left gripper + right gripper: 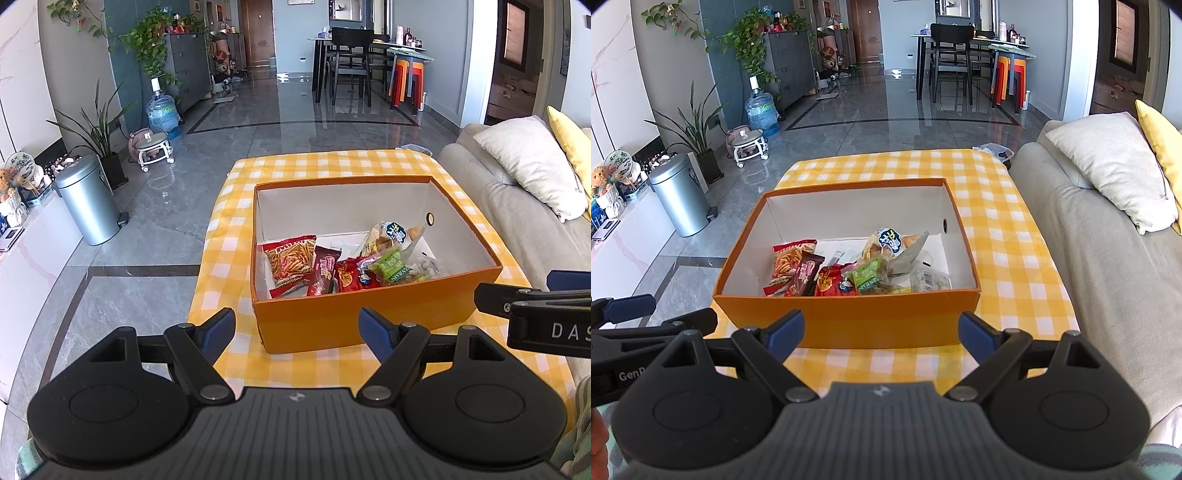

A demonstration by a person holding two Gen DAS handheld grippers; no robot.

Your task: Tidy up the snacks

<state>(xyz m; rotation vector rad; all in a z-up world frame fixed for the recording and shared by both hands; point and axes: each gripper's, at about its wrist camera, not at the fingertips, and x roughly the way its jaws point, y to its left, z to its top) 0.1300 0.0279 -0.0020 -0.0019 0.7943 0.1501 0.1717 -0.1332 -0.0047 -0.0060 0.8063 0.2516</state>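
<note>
Holding nothing: left gripper [297,326] and right gripper [881,330], both wide, near edge of checked tabletop [1015,236]. Snacks [849,269] all inside orange box [846,317], mid-table; none outside, task apparently finished.

A silver bin [86,199] stands near a water jug [162,110].

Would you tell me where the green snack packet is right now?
In both wrist views, the green snack packet lies inside the orange box, near its front wall, right of the red packet.
</note>
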